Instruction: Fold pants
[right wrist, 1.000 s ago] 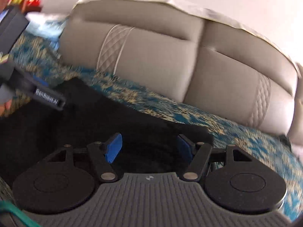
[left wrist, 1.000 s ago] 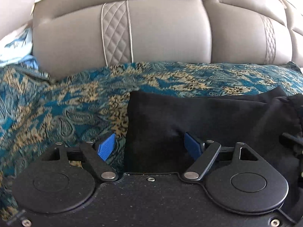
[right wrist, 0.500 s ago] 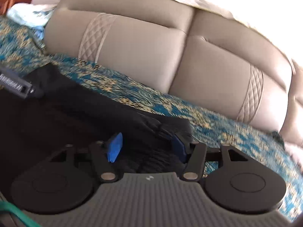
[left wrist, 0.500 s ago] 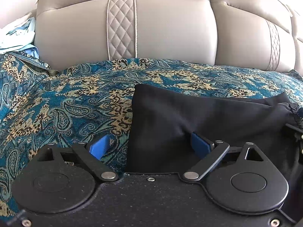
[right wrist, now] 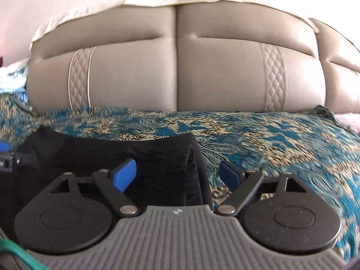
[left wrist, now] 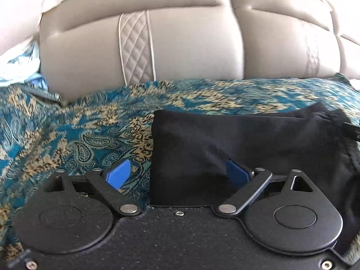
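Lying folded into a dark, flat oblong, the pants [left wrist: 247, 144] rest on the teal and gold throw [left wrist: 74, 135] that covers the seat, with the beige backrest [left wrist: 191, 49] rising behind them. Seen from the left wrist, the left gripper [left wrist: 177, 172] hangs over the pants' left edge with its jaws spread wide; they have just been opening, though most of that came early in the last second. Its left blue pad [left wrist: 118, 175] sits over the bare throw, just beside the cloth, and its right pad [left wrist: 236, 172] sits over the black fabric. The edge of the pants runs up between the two, yet neither pad presses on it, so nothing is held. A fold line crosses the cloth near the top, and the far right end looks gathered (a waistband, perhaps, but too dark to tell). At that right margin a small black part of the other tool [left wrist: 351, 131] pokes into view. From the right wrist, the right gripper [right wrist: 178, 173] straddles the pants' right edge [right wrist: 198, 168] in the same manner, its jaws having just widened, with the left pad [right wrist: 124, 175] above the black cloth and the right pad [right wrist: 230, 175] above the throw. Again the pads are clear of the fabric and grip nothing. A pale sheet [right wrist: 90, 11] drapes along the top of the backrest, and light blue cloth [left wrist: 20, 65] is bunched at the far left of the seat.
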A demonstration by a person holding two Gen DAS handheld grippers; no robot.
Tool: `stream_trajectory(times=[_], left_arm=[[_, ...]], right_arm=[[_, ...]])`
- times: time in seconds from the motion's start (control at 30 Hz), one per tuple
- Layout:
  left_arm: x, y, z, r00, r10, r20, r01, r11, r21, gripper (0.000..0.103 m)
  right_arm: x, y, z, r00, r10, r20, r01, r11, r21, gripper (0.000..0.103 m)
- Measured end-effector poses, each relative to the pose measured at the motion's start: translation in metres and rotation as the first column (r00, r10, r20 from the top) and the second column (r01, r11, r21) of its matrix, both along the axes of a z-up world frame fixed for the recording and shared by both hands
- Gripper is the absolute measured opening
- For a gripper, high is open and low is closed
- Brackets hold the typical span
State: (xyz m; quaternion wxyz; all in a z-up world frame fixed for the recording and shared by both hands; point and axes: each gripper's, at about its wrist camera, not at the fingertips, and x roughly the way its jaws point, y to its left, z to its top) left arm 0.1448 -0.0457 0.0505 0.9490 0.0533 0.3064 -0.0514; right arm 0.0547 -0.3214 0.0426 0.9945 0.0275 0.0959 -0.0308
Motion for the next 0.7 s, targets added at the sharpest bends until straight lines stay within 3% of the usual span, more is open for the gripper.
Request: stream_trajectory(times=[0.13, 0.47, 0.7], left_arm=[[-0.040, -0.001, 0.009, 1.000, -0.007, 0.018, 0.008, 0.999, -0.048, 0.099], [-0.136, -0.007, -0.009, 0.998, 0.054, -0.035, -0.057, 0.993, -0.101, 0.103], [-0.161, -0.024, -0.029, 0.995, 0.058, -0.078, -0.061, 0.997, -0.036, 0.103]], right_arm=[[-0.029, 0.006, -0.008, 1.000, -0.004, 0.013, 0.004, 0.998, 0.061, 0.097], [-0.112, 0.067, -0.054, 0.998, 0.016, 0.059, -0.013, 0.998, -0.061, 0.103], [-0.120, 0.083, -0.072, 1.000, 0.012, -0.023, -0.013, 0.999, -0.040, 0.103]])
